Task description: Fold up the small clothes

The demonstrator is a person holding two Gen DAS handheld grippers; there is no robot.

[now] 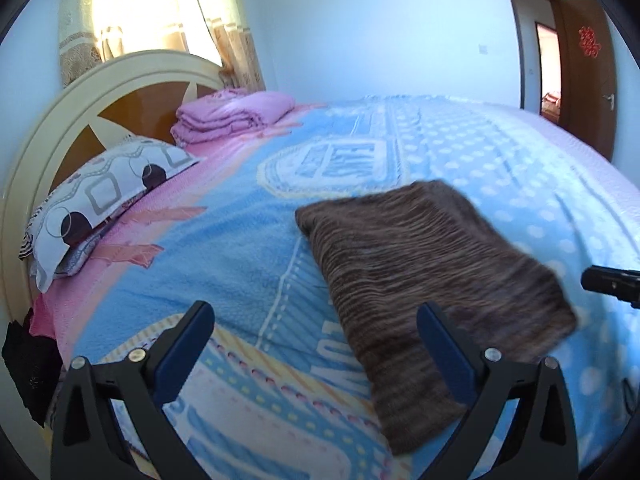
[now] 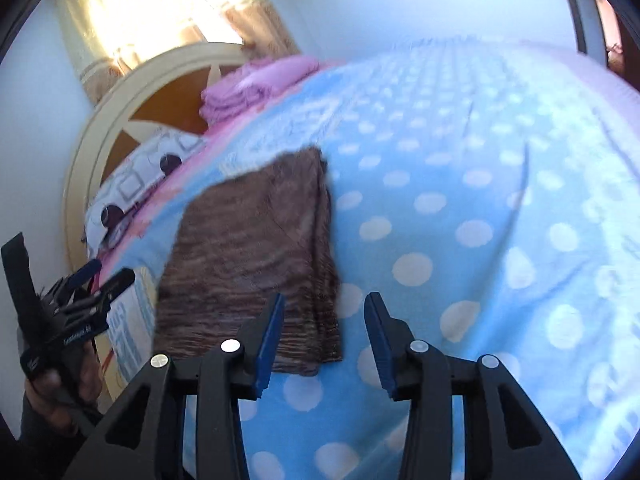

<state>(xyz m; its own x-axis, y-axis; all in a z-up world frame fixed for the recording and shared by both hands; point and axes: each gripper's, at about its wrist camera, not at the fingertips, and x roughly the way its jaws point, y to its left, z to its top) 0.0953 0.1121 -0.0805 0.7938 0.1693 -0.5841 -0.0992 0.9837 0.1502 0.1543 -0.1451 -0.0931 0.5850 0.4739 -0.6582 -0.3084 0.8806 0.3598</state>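
Note:
A brown striped knit garment [image 1: 432, 276] lies folded into a rectangle on the blue blanket [image 1: 248, 248]. It also shows in the right wrist view [image 2: 256, 256]. My left gripper [image 1: 316, 316] is open wide and empty, above the garment's near left edge. My right gripper [image 2: 324, 308] is open and empty, above the garment's near right corner. The left gripper shows at the left of the right wrist view [image 2: 104, 276]. One tip of the right gripper shows at the right edge of the left wrist view [image 1: 612, 284].
A patterned pillow [image 1: 104, 204] and a folded pink quilt [image 1: 232, 116] lie by the cream headboard [image 1: 52, 128]. A curtained window [image 1: 140, 12] is behind it. An open brown door [image 1: 580, 64] is at the far right. The blanket with white dots [image 2: 480, 220] extends to the right.

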